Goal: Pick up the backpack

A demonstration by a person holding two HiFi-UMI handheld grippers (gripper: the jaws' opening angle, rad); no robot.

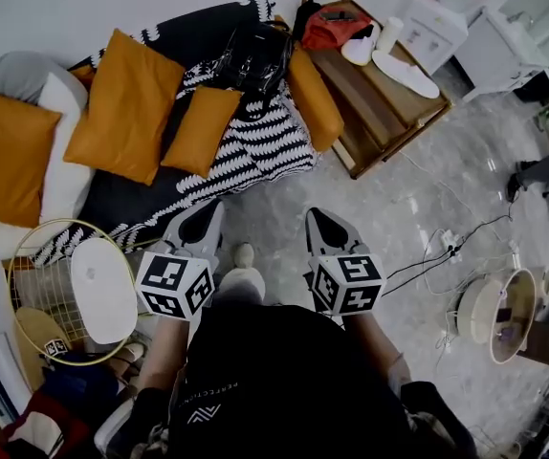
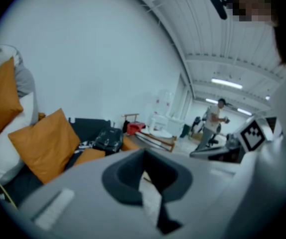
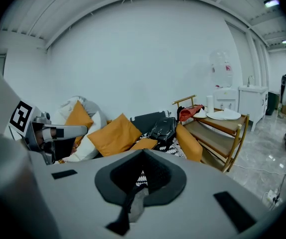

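- Your left claw (image 1: 209,213) and right claw (image 1: 319,220) are held side by side, low over the marble floor (image 1: 399,208). Both are pinched fully together, with nothing between the jaws.
- Close on your left, a gold wire basket (image 1: 50,299) carries a white oval lid (image 1: 102,290).
- Ahead of the claws, the sofa (image 1: 131,204) lies under a black-and-white patterned throw (image 1: 265,146), with orange cushions (image 1: 126,103) piled along it.
- The black backpack (image 1: 253,57) stands at the sofa's far end, upright against the backrest. An orange cushion sits just beside it on either side, and it is well apart from both claws.
- To the right of the backpack, a slatted wooden table (image 1: 370,98) holds a red bag (image 1: 337,29) and several white items.
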